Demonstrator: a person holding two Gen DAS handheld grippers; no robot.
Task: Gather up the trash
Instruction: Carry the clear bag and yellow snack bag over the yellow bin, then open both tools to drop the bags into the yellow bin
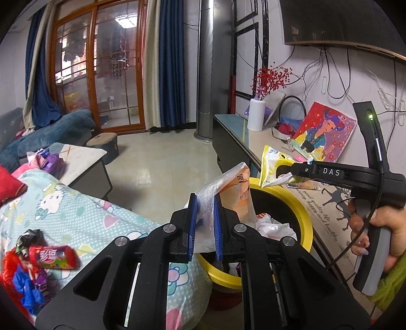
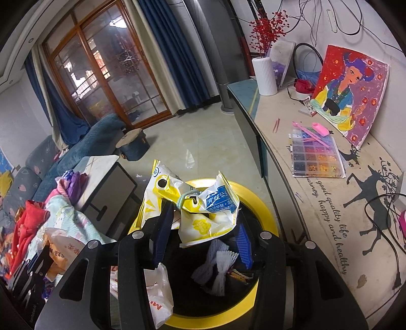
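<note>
Yellow-rimmed bin (image 2: 256,200) sits below both tools, left (image 1: 205,203) clamping plastic bag (image 1: 223,187), right (image 2: 203,228) seemingly gripping wrapper (image 2: 203,215).

A home living room; sofa (image 2: 83,144), curtained sliding doors (image 1: 96,68), wall television (image 1: 337,22).

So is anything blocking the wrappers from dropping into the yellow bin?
Nothing visible is. The yellow-white wrapper in the right hand-held gripper hangs over the bin's open mouth. The clear bag pinched in the left hand-held gripper is at the rim. Only loose trash lies inside.
</note>
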